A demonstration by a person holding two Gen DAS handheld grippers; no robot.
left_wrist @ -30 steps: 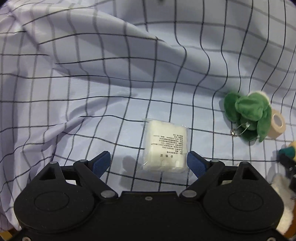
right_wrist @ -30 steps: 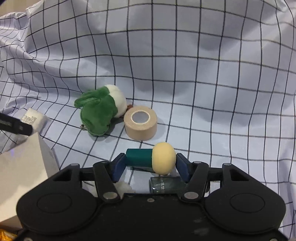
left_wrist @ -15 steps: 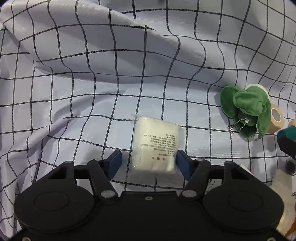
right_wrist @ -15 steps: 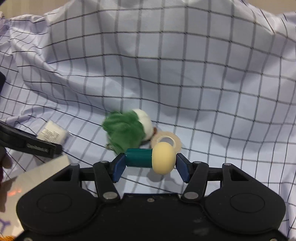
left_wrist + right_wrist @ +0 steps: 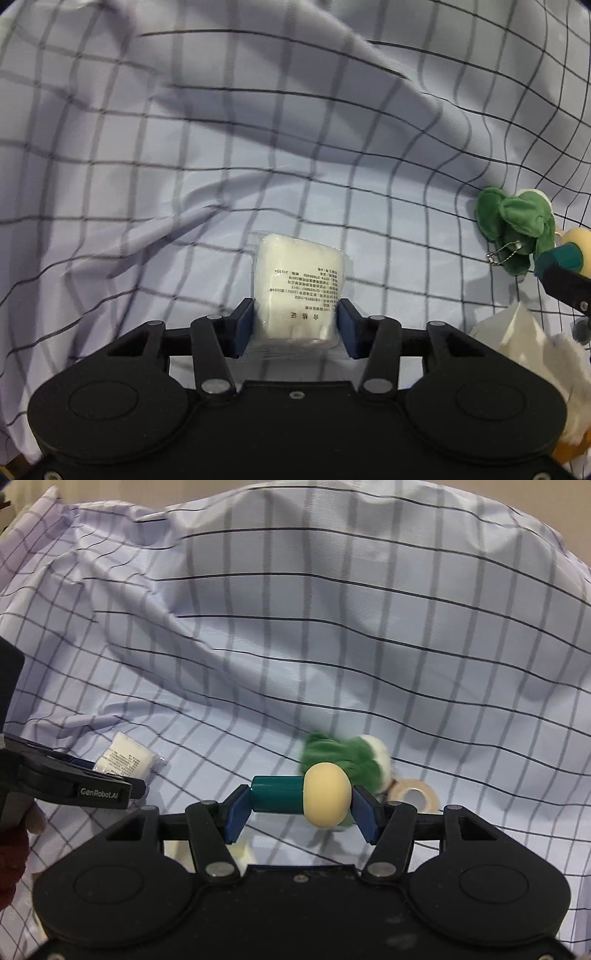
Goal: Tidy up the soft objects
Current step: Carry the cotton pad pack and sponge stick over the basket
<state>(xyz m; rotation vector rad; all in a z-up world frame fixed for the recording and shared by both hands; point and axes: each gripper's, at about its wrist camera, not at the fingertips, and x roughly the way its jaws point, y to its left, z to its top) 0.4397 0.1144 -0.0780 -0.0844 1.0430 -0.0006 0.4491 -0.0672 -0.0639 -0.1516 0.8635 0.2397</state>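
The left hand-held gripper (image 5: 295, 325) is clamped on a white wrapped packet (image 5: 301, 284), its blue pads pressing both sides, above the checked cloth (image 5: 221, 147). The right hand-held gripper (image 5: 301, 805) holds a teal-and-cream mushroom-shaped toy (image 5: 303, 794) crosswise between its pads. From the right wrist, a green plush (image 5: 340, 757) lies at 1 o'clock of the toy, a tape roll (image 5: 412, 794) at 3 o'clock.

Rumpled checked cloth (image 5: 369, 635), green plush toy (image 5: 513, 229), tape roll (image 5: 413, 795), perhaps resting flat
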